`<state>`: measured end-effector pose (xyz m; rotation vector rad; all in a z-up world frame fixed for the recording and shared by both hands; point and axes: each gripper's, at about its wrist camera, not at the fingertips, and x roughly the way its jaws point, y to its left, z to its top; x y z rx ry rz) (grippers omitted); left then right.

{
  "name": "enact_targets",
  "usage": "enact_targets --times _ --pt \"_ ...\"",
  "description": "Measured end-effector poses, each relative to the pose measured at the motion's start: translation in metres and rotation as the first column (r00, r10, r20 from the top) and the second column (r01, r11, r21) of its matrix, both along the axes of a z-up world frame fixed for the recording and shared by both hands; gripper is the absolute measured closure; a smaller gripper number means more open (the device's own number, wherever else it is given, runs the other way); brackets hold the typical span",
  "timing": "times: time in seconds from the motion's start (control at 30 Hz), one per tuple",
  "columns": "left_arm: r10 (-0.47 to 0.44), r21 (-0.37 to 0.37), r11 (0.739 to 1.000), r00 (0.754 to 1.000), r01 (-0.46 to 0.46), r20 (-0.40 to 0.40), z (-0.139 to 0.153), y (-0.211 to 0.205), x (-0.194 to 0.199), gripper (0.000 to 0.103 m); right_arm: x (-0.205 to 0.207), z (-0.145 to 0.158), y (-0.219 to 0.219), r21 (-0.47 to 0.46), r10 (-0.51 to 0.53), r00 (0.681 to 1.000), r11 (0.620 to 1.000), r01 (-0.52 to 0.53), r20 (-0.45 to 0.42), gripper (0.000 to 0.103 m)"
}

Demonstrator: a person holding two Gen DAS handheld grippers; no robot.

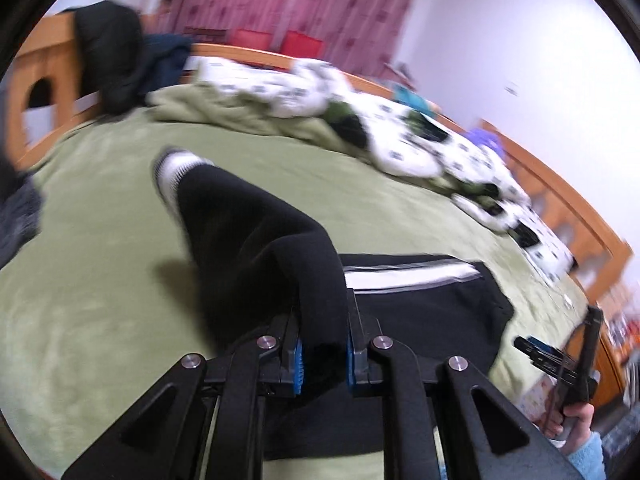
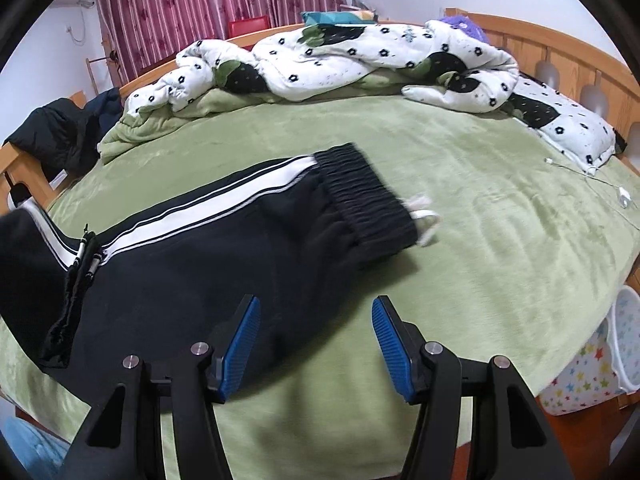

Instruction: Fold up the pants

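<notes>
Plush green blanket (image 2: 500, 248), ribbed-waist black pants (image 2: 208, 264), left claw (image 1: 323, 364) pinching a leg

Left gripper (image 1: 323, 364): my jaws clamp the pants (image 1: 256, 232), tilted downward.
Right gripper (image 2: 316, 344): my jaws stand apart, empty, just above the pants' near edge.

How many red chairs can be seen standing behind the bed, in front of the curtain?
2. In the left wrist view, one red chair and a second stand side by side beyond the bed frame; more may be hidden.
</notes>
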<state>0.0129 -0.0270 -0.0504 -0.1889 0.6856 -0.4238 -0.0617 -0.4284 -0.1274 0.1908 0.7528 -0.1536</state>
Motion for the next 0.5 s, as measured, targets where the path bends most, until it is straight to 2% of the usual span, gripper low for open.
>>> enact_targets --times 0.17,0.27,0.33,0.4,0.47,0.5 --pt "-0.151 0.001 0.989 0.988 0.151 -0.021 -0.017 -0.091 0.004 0.089 -0.021 -0.001 -0.030 0.007 -0.033 0.999 0.999 0.033 -0.002 0.047" --pt "-0.235 -0.047 0.972 0.970 0.232 -0.058 -0.037 -0.132 0.005 0.089 -0.029 -0.005 -0.041 0.023 -0.038 0.999 0.999 0.038 -0.022 0.047" --pt "-0.279 -0.073 0.959 0.957 0.274 -0.080 -0.052 -0.152 0.007 0.089 -0.032 -0.008 -0.041 0.025 -0.034 0.999 0.999 0.035 -0.031 0.047" --pt "-0.309 -0.079 0.950 0.942 0.301 -0.134 -0.068 -0.168 0.008 0.089 -0.034 -0.009 -0.039 0.025 -0.021 0.999 0.999 0.022 -0.037 0.047" --pt "-0.318 -0.056 0.948 0.931 0.313 -0.180 -0.078 -0.181 0.008 0.088 -0.034 -0.010 -0.035 0.037 -0.006 0.999 0.999 0.007 -0.037 0.047" --pt "-0.315 -0.032 0.949 0.932 0.314 -0.178 -0.077 -0.183 0.005 0.086 -0.032 -0.010 -0.032 0.049 0.009 0.999 0.999 -0.007 -0.034 0.047"
